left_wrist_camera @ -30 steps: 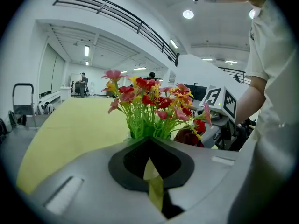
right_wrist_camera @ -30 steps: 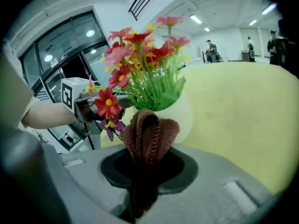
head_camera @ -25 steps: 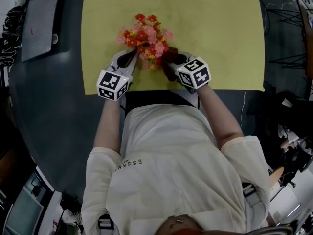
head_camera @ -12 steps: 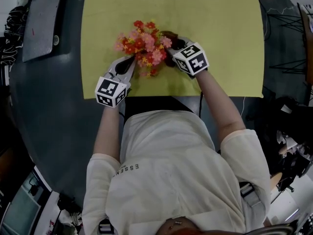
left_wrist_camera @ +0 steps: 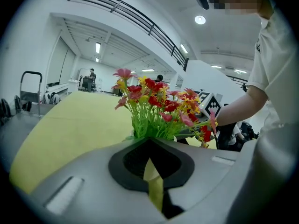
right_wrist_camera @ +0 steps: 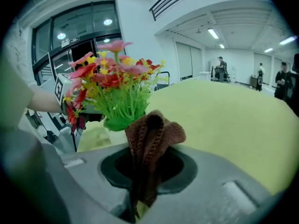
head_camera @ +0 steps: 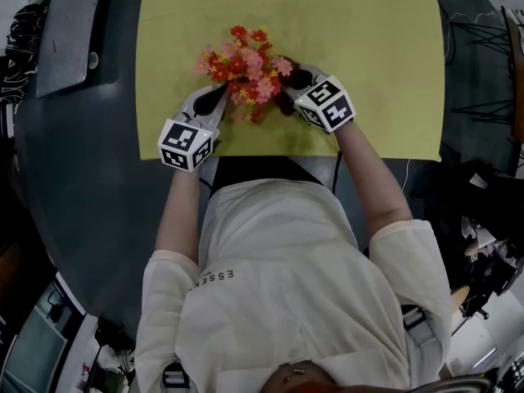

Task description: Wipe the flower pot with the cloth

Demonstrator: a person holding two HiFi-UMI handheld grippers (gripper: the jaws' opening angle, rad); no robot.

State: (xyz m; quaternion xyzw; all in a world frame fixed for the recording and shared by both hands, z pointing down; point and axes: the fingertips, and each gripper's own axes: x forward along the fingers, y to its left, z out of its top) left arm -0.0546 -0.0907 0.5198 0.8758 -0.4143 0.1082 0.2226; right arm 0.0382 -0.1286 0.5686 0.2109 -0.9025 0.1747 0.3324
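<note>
A bunch of red, pink and yellow artificial flowers stands on the yellow mat and hides its pot from above. In the right gripper view a pale bit of the pot shows under the green stems. My left gripper sits at the pot's left side, shut, with only a thin yellow sliver in the slot; I cannot tell if that is the pot's rim. My right gripper is at the pot's right side, shut on a folded brown cloth that bulges out toward the pot.
The yellow mat covers the middle of a dark grey round table. A grey flat panel lies at the far left. The mat's near edge runs just behind both grippers. Cables and stands are off to the right.
My right gripper has carried the cloth from the pot's near right side farther round its right side and rolled a little. The left gripper has stayed where it was.
</note>
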